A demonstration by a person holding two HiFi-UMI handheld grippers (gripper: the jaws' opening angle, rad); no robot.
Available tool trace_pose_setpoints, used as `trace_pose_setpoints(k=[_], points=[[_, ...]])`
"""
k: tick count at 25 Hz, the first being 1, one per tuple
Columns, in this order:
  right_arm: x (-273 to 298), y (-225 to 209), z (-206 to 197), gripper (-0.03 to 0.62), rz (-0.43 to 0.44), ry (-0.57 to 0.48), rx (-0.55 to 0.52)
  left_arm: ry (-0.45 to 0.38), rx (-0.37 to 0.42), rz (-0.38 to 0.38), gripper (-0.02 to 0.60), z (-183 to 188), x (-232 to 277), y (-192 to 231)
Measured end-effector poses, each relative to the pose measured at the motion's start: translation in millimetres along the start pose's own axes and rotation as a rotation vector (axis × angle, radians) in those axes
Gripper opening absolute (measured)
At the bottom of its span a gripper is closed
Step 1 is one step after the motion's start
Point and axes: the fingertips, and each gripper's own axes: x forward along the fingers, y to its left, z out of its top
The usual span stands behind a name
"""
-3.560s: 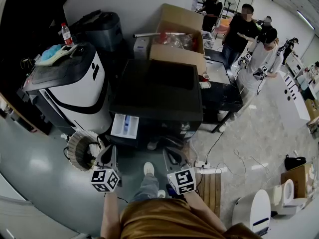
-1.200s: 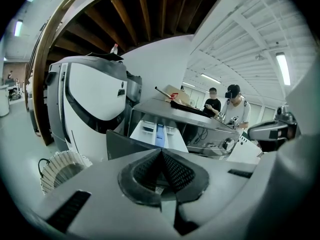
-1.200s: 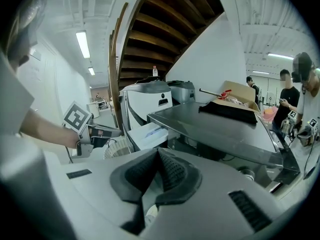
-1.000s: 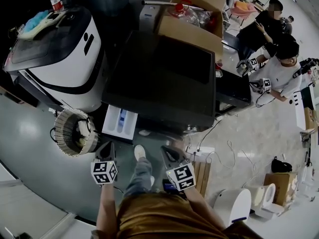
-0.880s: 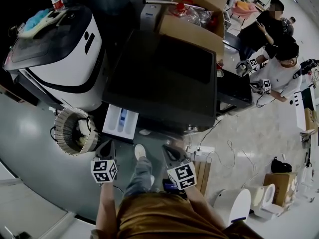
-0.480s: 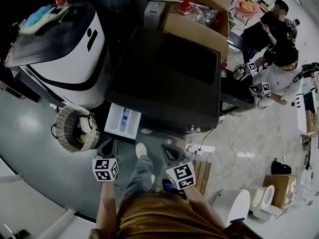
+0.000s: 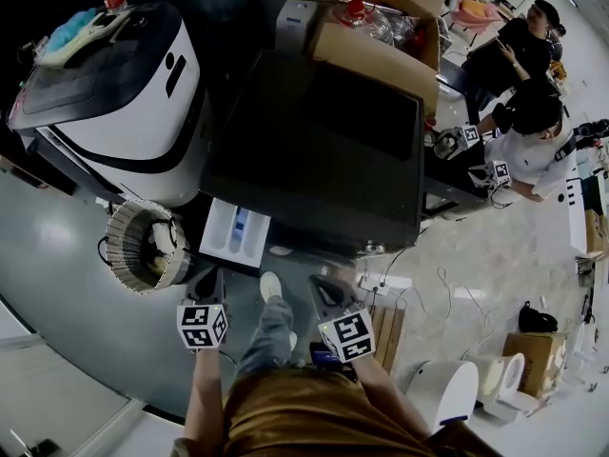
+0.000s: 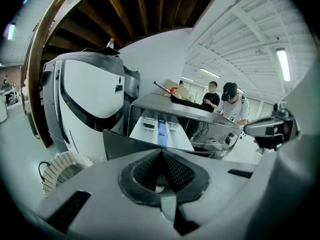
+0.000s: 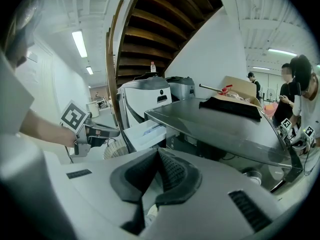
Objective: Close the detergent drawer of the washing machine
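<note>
The washing machine [image 7: 324, 150] has a dark top. Its white detergent drawer [image 7: 235, 233], with a blue insert, sticks out of the front at the left, open. My left gripper [image 7: 211, 278] hangs just below the drawer, apart from it, jaws shut on nothing. My right gripper [image 7: 322, 286] is level with it in front of the machine's right half, also shut and empty. In the left gripper view the drawer [image 8: 160, 130] lies straight ahead beyond the shut jaws [image 8: 161, 153]. In the right gripper view the drawer [image 9: 145, 130] is ahead to the left, past the shut jaws [image 9: 157, 153].
A white rounded machine [image 7: 124, 103] stands left of the washer, with a round ribbed basket [image 7: 143, 246] at its foot. An open cardboard box [image 7: 381, 31] sits behind. A power strip and cables [image 7: 381, 282] lie on the floor at right. People [image 7: 523, 131] stand at far right.
The view has shifted a little, and the washer and drawer sit slightly nearer than 3.6 s ago. Both grippers hold their places, shut. The drawer stays open. The people at right moved.
</note>
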Motion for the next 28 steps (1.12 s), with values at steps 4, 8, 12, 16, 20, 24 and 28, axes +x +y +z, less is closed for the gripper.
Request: trace_pose_setpoints(k=[4,8,12,16,20,24,28], points=[[3,-1,0,0.012,0.002,0.006,-0.003,0.005,0.000,-0.002,0.025,1,1,0],[4,-1,2,0.012,0.003,0.008,-0.002,0.008,0.002,-0.007,0.025,0,0,-2],[6,0,5,0.012,0.006,0.009,0.000,0.007,-0.003,-0.007,0.025,2,2,-1],[6,1,2,0.012,0.007,0.014,0.001,0.004,-0.011,-0.007,0.025,3,3,-1],[6,0,1,0.012,0.005,0.011,0.001,0.000,-0.014,-0.005,0.025,3,4,0],[7,0,0,0.012,0.006,0.014,0.004,-0.003,-0.019,-0.003,0.025,6,9,1],[10,0,3,0.012,0.004,0.008,0.003,-0.009,-0.021,-0.008,0.025,9,12,2]])
